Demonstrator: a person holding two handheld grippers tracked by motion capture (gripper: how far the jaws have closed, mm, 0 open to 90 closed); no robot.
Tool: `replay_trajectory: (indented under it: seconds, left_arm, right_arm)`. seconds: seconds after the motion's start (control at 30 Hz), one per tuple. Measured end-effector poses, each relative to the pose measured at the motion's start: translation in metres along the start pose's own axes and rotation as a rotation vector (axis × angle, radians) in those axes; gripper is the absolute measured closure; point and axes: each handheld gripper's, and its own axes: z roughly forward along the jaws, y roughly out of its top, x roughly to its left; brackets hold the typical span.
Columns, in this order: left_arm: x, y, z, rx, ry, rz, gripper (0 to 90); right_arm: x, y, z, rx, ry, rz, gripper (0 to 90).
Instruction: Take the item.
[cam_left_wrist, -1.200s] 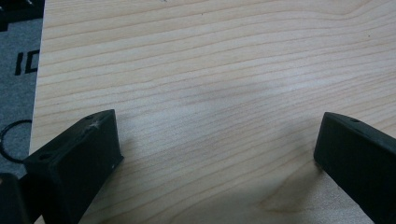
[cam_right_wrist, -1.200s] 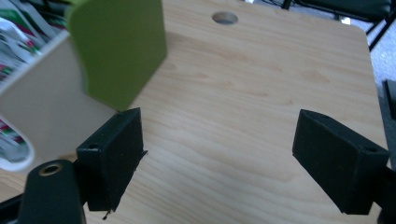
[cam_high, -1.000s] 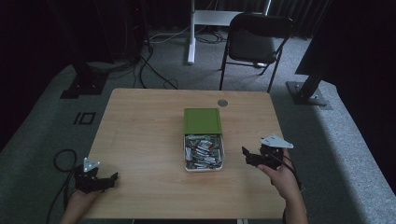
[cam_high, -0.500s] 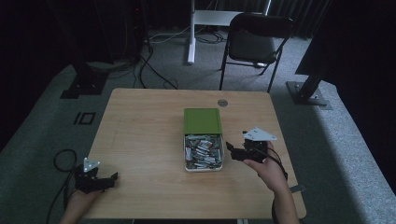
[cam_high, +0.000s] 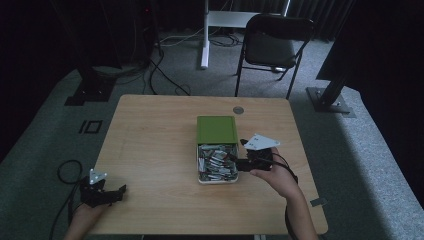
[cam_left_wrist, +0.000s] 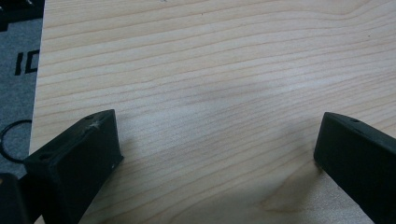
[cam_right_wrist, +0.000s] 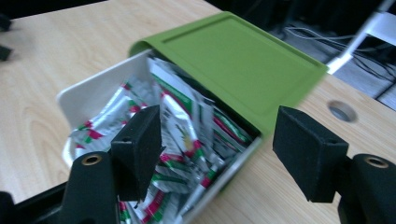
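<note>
A white box (cam_high: 218, 179) with a green lid (cam_high: 216, 130) is seen mid-bench (cam_high: 150, 135), full of red, green and silver packets (cam_right_wrist: 187, 135); their writing cannot be read. The right tongs (cam_high: 237, 161) are held spread over the box. The left tongs (cam_high: 119, 191) are spread far from it.

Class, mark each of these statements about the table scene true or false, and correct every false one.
1. The green lid covers the whole box. False: it covers only the far part; the near part is open and shows packets.
2. The right gripper is at the box's open end, jaws apart. True.
3. The left gripper holds a packet. False: its jaws are open over bare table.
4. A folding chair stands beyond the table's far edge. True.
5. The packets are blue and yellow. False: they are silvery with red and green print.
</note>
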Motion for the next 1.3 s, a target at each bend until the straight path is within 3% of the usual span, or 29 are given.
replay_trajectory:
  seconds: [0.1,0.27,0.43,0.53,0.7,0.8,1.0,1.13,1.2,1.27,1.3]
  left_arm:
    - [0.000,0.000,0.000,0.000,0.000,0.000,1.2]
    - [0.000,0.000,0.000,0.000,0.001,0.004,1.2]
    - [0.000,0.000,0.000,0.000,0.000,0.002,1.2]
    - [0.000,0.000,0.000,0.000,0.000,0.002,1.2]
    - [0.000,0.000,0.000,0.000,0.000,0.002,1.2]
    - [0.000,0.000,0.000,0.000,0.000,0.002,1.2]
    - [0.000,0.000,0.000,0.000,0.000,0.002,1.2]
    - [0.000,0.000,0.000,0.000,0.000,0.001,1.2]
    - [0.000,0.000,0.000,0.000,0.000,0.002,1.2]
    - [0.000,0.000,0.000,0.000,0.000,0.002,1.2]
    - [0.000,0.000,0.000,0.000,0.000,0.002,1.2]
  right_arm:
    - [0.001,0.004,0.004,0.012,0.046,-0.054,45.0]
    - [0.002,0.008,0.013,0.043,0.087,-0.073,47.6]
    - [0.006,0.009,0.023,0.063,0.127,-0.153,53.9]
    - [0.007,0.010,0.028,0.091,0.127,-0.187,57.8]
    - [0.006,0.011,0.036,0.117,0.134,-0.192,62.1]
    - [0.006,0.012,0.039,0.127,0.178,-0.156,62.2]
    - [0.007,0.012,0.047,0.169,0.174,-0.190,67.9]
    - [0.011,0.013,0.052,0.192,0.166,-0.254,77.2]
    - [0.013,0.014,0.054,0.214,0.163,-0.275,75.3]
    - [0.012,0.015,0.053,0.209,0.156,-0.283,74.5]
    - [0.008,0.019,0.048,0.159,0.154,-0.256,72.7]
